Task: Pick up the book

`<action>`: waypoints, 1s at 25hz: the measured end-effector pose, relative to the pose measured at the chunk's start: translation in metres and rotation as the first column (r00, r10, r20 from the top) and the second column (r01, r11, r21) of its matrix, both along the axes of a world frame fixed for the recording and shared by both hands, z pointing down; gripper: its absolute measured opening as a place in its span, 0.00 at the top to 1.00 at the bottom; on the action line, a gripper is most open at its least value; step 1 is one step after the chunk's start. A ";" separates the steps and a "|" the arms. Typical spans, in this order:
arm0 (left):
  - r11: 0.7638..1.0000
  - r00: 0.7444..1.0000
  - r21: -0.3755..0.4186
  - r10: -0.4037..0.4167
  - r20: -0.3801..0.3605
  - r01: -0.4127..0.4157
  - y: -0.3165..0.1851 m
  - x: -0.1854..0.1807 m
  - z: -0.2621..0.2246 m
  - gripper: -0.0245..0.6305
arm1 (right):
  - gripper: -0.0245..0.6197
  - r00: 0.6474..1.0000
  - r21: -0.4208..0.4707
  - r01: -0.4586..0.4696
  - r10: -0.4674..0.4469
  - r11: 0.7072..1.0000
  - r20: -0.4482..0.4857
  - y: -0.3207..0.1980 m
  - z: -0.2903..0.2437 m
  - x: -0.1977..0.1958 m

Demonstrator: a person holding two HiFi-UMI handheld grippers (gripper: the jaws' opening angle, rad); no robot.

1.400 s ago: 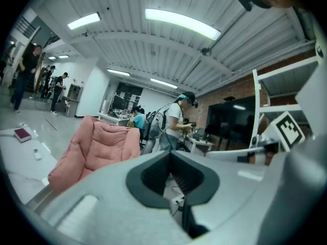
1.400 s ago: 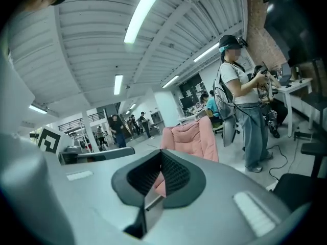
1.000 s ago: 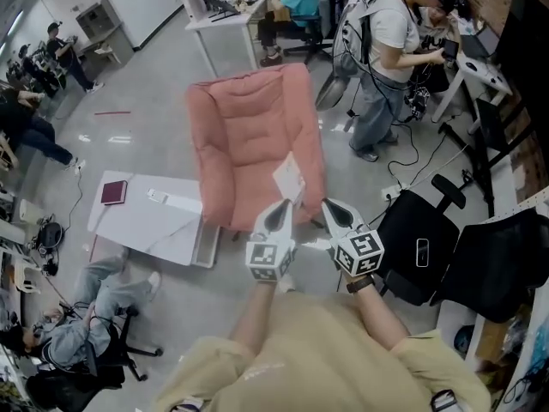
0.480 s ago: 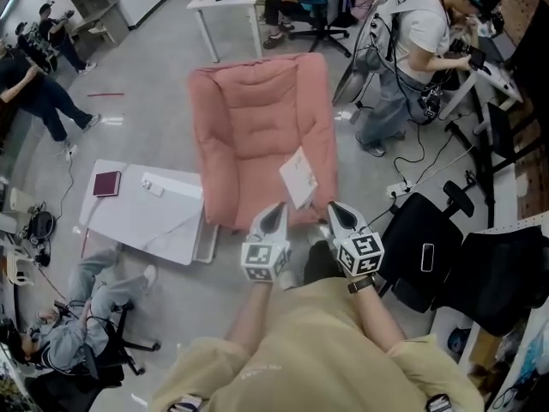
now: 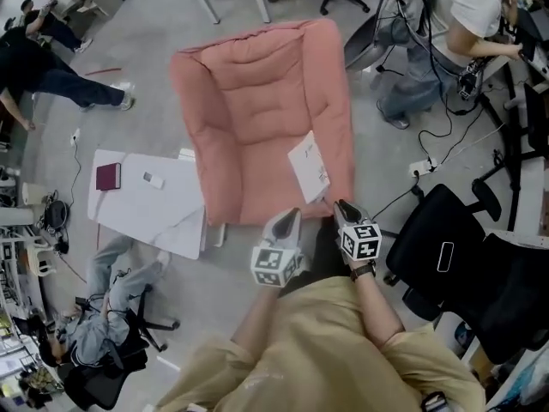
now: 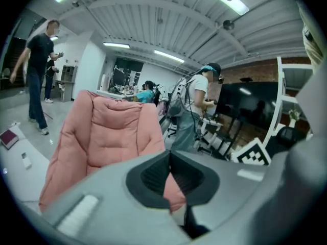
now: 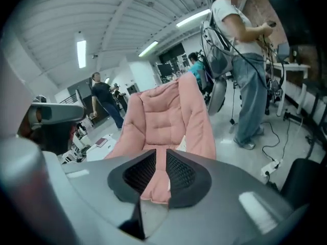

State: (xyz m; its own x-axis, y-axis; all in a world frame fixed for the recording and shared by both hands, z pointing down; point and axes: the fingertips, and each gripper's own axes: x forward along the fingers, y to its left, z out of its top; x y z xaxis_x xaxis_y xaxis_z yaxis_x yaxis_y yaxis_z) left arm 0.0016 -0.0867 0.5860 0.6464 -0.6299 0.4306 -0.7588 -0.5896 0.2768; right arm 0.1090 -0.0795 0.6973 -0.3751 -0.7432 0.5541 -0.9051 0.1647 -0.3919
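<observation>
A thin white book (image 5: 309, 167) lies on the seat of a pink armchair (image 5: 257, 101), against its right arm. Both grippers hover side by side at the chair's front edge, just short of the book. My left gripper (image 5: 287, 217) points at the seat, its tips meeting with nothing between them (image 6: 169, 154). My right gripper (image 5: 341, 206) is nearest the book; its jaws are opening, a narrow gap shows (image 7: 161, 154), and nothing is between them. The pink chair (image 7: 163, 121) fills the view ahead of both.
A low white table (image 5: 163, 221) left of the chair carries a maroon book (image 5: 108, 176). A black office chair (image 5: 437, 256) stands at the right. A person stands at the upper right (image 5: 446, 24), another lies on the floor (image 5: 103, 316). Cables (image 5: 420, 166) trail right.
Both grippers have come down and forward to the chair's front edge. The right jaws, shut before, now stand slightly apart. The chair and white book sit nearer in the head view.
</observation>
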 end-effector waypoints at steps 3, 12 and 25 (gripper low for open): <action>0.999 1.000 -0.044 0.000 0.018 0.001 -0.023 0.009 0.024 0.96 | 0.80 0.999 -0.090 -0.033 0.036 0.995 0.028 -0.024 0.051 0.004; 0.988 0.998 -0.153 -0.001 0.069 0.012 -0.052 -0.001 0.072 0.96 | 0.65 0.995 -0.226 -0.064 0.079 0.972 0.057 -0.079 0.140 -0.006; 0.971 0.996 -0.227 -0.059 0.060 0.071 -0.063 -0.022 0.100 0.96 | 0.71 0.993 -0.289 -0.076 0.046 0.954 -0.109 -0.090 0.175 -0.012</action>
State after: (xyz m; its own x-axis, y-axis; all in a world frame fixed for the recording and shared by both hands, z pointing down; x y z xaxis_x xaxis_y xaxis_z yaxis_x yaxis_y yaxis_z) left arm -0.0203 -0.1498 0.6864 0.5799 -0.5508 0.6003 -0.8105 -0.4643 0.3570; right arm 0.0970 -0.1696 0.8726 -0.2655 -0.5631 0.7826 -0.9470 0.0001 -0.3212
